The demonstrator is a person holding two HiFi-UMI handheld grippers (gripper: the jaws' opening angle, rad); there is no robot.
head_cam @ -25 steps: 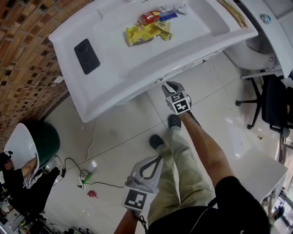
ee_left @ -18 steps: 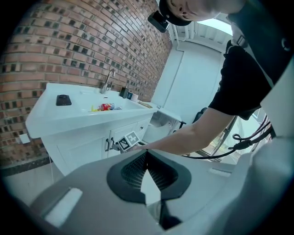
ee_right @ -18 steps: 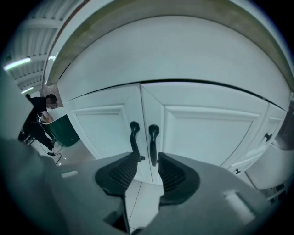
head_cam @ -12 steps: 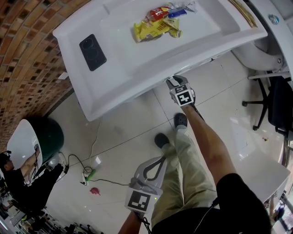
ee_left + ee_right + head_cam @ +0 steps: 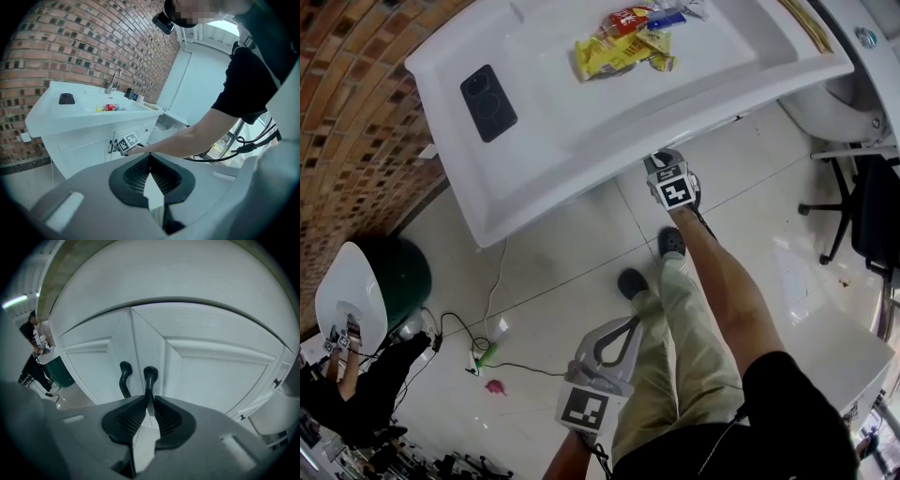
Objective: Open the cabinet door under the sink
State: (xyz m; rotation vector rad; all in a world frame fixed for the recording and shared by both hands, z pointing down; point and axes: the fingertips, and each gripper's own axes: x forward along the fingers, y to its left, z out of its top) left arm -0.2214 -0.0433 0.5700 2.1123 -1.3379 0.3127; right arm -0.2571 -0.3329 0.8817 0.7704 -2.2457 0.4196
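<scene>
The white cabinet (image 5: pixel 89 152) stands under the sink counter (image 5: pixel 581 141), with both doors closed. In the right gripper view two black handles sit side by side at the door seam: the left handle (image 5: pixel 124 377) and the right handle (image 5: pixel 150 377). My right gripper (image 5: pixel 149 401) is closing, and its pads pinch the lower shaft of the right handle. From above, the right gripper (image 5: pixel 662 161) reaches under the counter's front edge. My left gripper (image 5: pixel 627 322) hangs low by the person's leg, shut and empty, its pads (image 5: pixel 140 171) meeting at the tip.
A black phone (image 5: pixel 487 103) and several snack packets (image 5: pixel 623 42) lie on the sink counter. A green bin (image 5: pixel 394 277) and a power strip with cables (image 5: pixel 478 356) are on the floor at the left. An office chair (image 5: pixel 862 216) stands to the right. The person's feet (image 5: pixel 671 244) are close to the cabinet.
My right gripper has moved in under the counter's front edge toward the cabinet doors. The left gripper has stayed where it was.
</scene>
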